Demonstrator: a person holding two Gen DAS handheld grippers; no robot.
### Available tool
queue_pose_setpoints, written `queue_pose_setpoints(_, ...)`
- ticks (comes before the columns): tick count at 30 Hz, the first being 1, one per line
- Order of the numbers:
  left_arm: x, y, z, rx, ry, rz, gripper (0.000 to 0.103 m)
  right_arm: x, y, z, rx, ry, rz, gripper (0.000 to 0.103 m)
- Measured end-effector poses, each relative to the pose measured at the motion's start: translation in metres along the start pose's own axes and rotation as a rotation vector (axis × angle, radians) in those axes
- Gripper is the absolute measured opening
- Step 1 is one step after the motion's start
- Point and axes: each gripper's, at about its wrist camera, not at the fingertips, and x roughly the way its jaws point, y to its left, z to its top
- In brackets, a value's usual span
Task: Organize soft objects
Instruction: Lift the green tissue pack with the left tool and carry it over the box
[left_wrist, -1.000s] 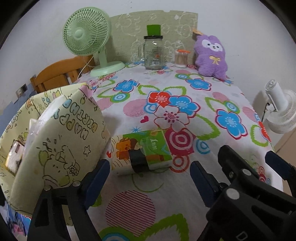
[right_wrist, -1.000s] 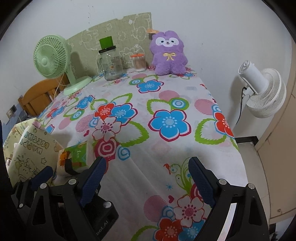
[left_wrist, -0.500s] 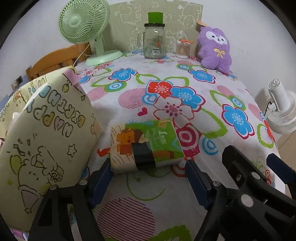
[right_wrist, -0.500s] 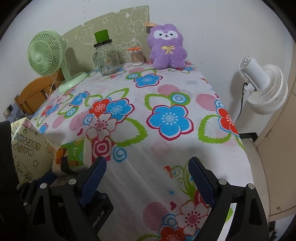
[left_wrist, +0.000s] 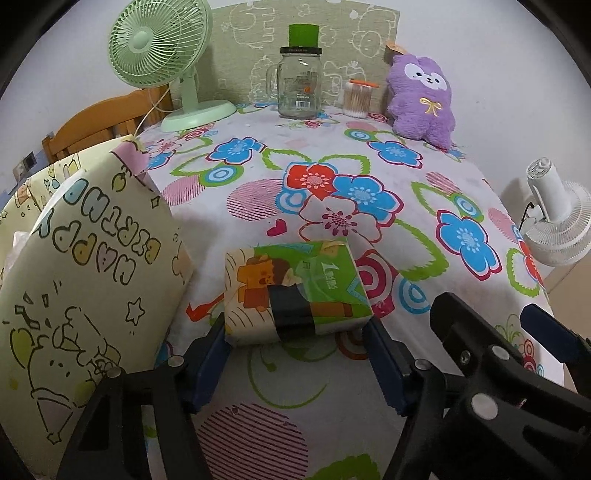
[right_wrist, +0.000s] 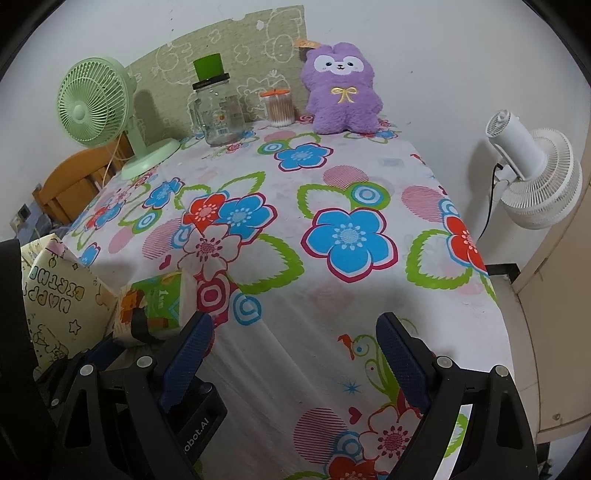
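Note:
A soft tissue pack (left_wrist: 295, 288) in green and orange wrap, with a black band round it, lies on the flowered tablecloth (left_wrist: 332, 177). My left gripper (left_wrist: 295, 332) has a pad at each side of the pack's near end. Its jaws are closing, and I see no squeeze on the wrap. A cream "Happy Birthday" gift bag (left_wrist: 85, 295) stands just left of the pack. A purple plush toy (right_wrist: 341, 92) sits against the wall at the table's far end. My right gripper (right_wrist: 293, 325) hovers open over bare cloth to the right of the pack (right_wrist: 155, 302).
At the far end stand a green desk fan (left_wrist: 159, 48), a glass jar mug (left_wrist: 299, 85) with a green cap and a tub of cotton swabs (left_wrist: 356, 99). A white fan (right_wrist: 535, 177) stands off the table's right edge. A wooden chair (left_wrist: 96, 125) is at the left.
The left gripper came forward and its jaws narrowed, so the tissue pack now sits between the pads. The right gripper's opening stayed the same.

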Motion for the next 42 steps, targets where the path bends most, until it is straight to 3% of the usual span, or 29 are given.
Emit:
queue_pose_setpoints(17,-0.022,0.001,-0.008,0.07,-0.017,-0.054,0.07,-0.015,0.007,-0.008,-0.038,0.012,0.004,0.092)
queue_pose_setpoints(42,-0.094,0.012,-0.034,0.177,-0.108,-0.118,0.07,-0.088,0.032,-0.035,-0.073,-0.072,-0.006,0.092)
